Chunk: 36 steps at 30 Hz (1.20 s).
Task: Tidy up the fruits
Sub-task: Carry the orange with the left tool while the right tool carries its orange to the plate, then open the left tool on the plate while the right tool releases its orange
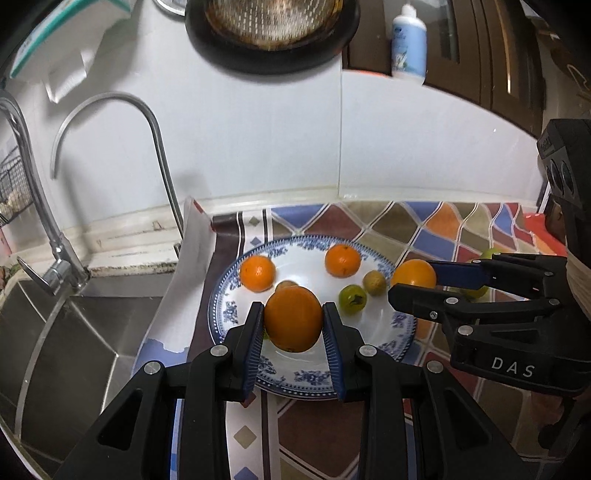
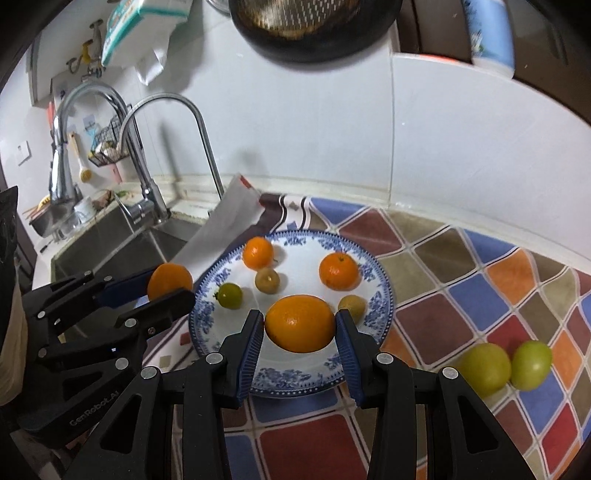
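Note:
A blue-and-white plate (image 1: 225,310) (image 2: 380,295) lies on the patterned mat. It holds two small oranges (image 1: 257,273) (image 1: 342,260), a small green fruit (image 1: 352,299) and small yellowish fruits (image 1: 374,282). My left gripper (image 1: 293,319) is shut on an orange (image 1: 293,319) above the plate's near left part; it shows at the left of the right wrist view (image 2: 168,286). My right gripper (image 2: 300,325) is shut on another orange (image 2: 300,323) over the plate's near edge; it shows at the right of the left wrist view (image 1: 413,280).
Two green fruits (image 2: 484,367) (image 2: 531,364) lie on the mat right of the plate. A steel sink (image 1: 55,332) with curved faucets (image 1: 155,147) is at the left. A dark pan (image 1: 273,33) hangs on the white wall, with a white bottle (image 1: 409,40) beside it.

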Motion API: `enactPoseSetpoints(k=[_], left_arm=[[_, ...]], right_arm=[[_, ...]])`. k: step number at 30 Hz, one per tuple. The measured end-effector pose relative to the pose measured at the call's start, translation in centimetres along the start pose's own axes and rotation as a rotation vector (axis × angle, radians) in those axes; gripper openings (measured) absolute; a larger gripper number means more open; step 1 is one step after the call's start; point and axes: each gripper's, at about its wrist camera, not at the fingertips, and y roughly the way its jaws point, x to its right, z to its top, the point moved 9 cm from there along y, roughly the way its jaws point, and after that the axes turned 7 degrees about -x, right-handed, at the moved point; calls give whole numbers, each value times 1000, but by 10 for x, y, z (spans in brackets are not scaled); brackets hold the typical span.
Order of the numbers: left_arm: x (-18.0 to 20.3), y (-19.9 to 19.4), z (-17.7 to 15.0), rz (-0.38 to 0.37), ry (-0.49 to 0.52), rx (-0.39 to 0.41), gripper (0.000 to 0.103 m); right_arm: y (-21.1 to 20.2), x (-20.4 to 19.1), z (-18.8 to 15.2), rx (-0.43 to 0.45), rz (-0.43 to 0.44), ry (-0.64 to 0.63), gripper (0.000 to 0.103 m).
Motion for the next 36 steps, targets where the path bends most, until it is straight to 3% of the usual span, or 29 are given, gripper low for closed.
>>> enactPoseSetpoints(k=[10, 23, 36], left_arm=[[0, 37, -13, -5, 27, -80, 31], [0, 56, -19, -6, 29, -128, 32], [-7, 15, -8, 36, -19, -54, 47]], right_arm=[[47, 7, -11, -91, 22, 18, 41], [64, 15, -18, -126, 20, 37, 41], [30, 17, -14, -62, -11, 38, 45]])
